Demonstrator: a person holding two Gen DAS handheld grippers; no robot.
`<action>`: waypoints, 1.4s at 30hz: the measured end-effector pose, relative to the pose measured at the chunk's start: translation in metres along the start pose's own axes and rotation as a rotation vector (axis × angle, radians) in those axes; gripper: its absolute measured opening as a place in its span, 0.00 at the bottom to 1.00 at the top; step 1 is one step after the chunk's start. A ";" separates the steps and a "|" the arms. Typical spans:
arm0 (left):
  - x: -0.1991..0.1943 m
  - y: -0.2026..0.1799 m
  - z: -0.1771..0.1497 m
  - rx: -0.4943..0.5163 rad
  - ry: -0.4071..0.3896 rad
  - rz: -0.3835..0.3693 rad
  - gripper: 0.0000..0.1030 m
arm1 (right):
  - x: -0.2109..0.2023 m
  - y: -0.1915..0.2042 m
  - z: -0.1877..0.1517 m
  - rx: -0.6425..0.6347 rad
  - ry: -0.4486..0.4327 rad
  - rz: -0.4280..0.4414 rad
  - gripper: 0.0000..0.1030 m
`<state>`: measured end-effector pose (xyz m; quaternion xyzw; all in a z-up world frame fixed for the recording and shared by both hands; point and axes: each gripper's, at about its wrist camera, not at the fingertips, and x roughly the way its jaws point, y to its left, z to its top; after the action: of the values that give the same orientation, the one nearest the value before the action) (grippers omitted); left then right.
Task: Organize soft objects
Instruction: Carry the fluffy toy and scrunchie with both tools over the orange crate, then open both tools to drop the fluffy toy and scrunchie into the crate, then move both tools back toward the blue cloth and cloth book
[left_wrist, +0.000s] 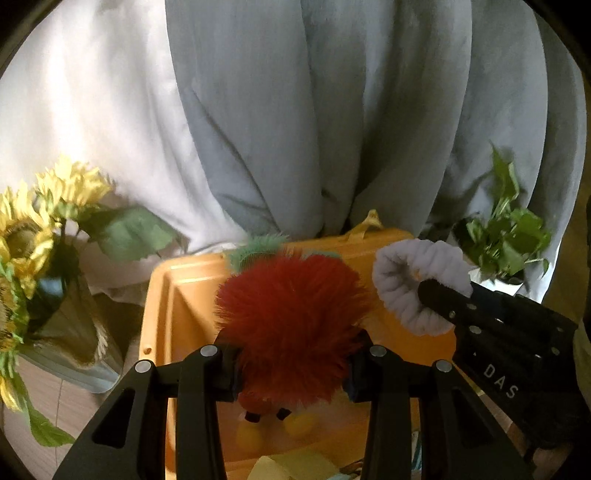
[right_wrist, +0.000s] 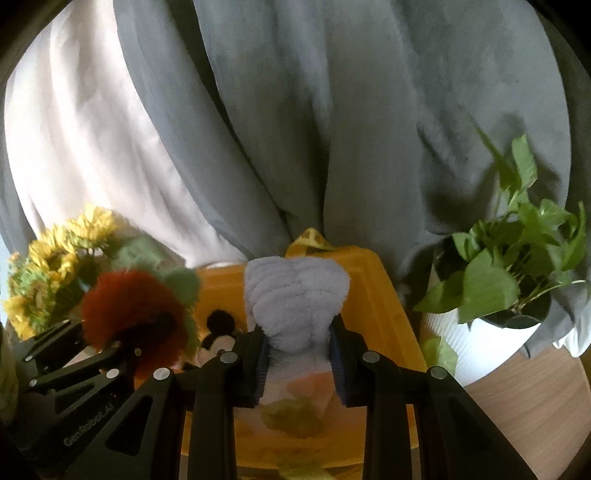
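My left gripper (left_wrist: 291, 365) is shut on a red fuzzy plush toy (left_wrist: 291, 310) with a green tuft and yellow feet, held over the orange bin (left_wrist: 173, 295). My right gripper (right_wrist: 297, 354) is shut on a pale lavender ribbed soft cloth (right_wrist: 295, 295), also over the orange bin (right_wrist: 373, 295). The right gripper and the cloth (left_wrist: 410, 280) show at the right of the left wrist view. The left gripper and the red toy (right_wrist: 129, 314) show at the left of the right wrist view. A black-and-white plush (right_wrist: 218, 332) lies inside the bin.
A vase of artificial sunflowers (left_wrist: 33, 229) stands left of the bin. A potted green plant (right_wrist: 506, 273) in a white pot stands to its right. Grey and white curtains (right_wrist: 332, 129) hang close behind. Wooden surface (right_wrist: 535, 406) shows at the lower right.
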<state>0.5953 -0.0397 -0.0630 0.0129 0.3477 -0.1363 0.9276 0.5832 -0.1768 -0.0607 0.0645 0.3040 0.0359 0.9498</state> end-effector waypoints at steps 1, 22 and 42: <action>0.003 0.000 -0.001 0.002 0.012 0.000 0.39 | 0.005 0.000 -0.001 -0.001 0.012 -0.001 0.29; -0.005 0.006 -0.007 0.014 0.029 0.035 0.67 | 0.014 -0.008 -0.004 0.040 0.079 -0.005 0.57; -0.095 -0.005 -0.028 0.048 -0.138 -0.013 0.68 | -0.083 0.003 -0.021 0.086 -0.063 -0.083 0.57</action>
<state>0.5072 -0.0180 -0.0223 0.0237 0.2798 -0.1512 0.9478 0.5033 -0.1807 -0.0297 0.0937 0.2777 -0.0189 0.9559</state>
